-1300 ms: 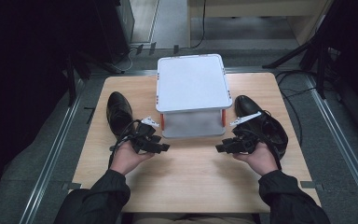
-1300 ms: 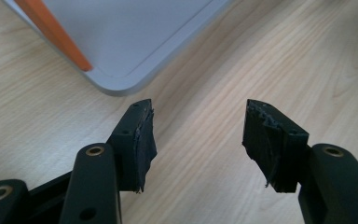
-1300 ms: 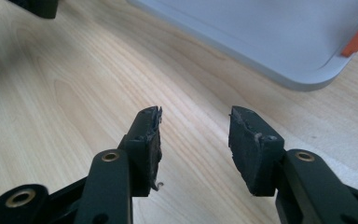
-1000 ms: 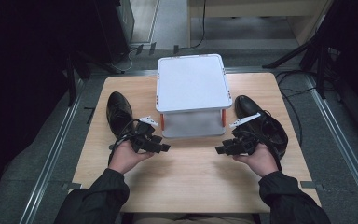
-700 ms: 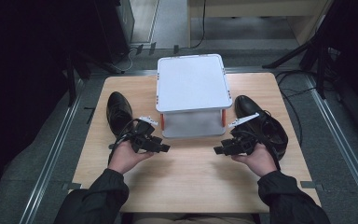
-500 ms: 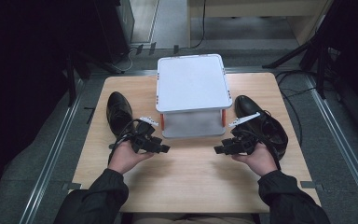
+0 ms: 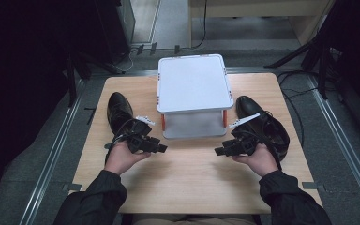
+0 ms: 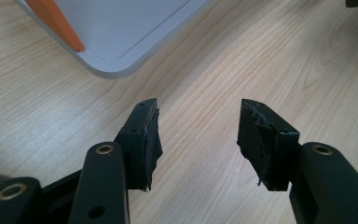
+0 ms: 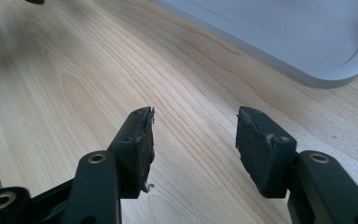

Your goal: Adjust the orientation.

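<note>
So the two black shoes sit on either side of the little grey stand (image 7: 193, 89) in the middle of the worktop (image 7: 187, 183). The left shoe (image 7: 118, 108) lies just behind my left gripper (image 7: 161, 148), toe pointing away from me, and the right shoe (image 7: 258, 123) is right behind my right gripper (image 7: 219, 151), partly tucked under that hand.

Neither gripper has hold of anything. The left gripper (image 8: 198, 135) has its jaws standing wide with only bare wood between them, though they've just been closing a touch. The right gripper (image 9: 193, 140) has its jaws spread as far as they go, having just been opening, and again only worktop shows in the gap.

Both grippers point inward toward each other, low over the wood in front of the stand, well apart. From the left gripper view I can see a rounded corner of the stand's bottom shelf (image 8: 116, 32) and one orange leg (image 8: 56, 23) just ahead. From the right gripper view the shelf's edge (image 9: 284, 42) runs across the top, near the jaws but not touching.

Stand is two-tiered, a flat pale top on orange posts.
</note>
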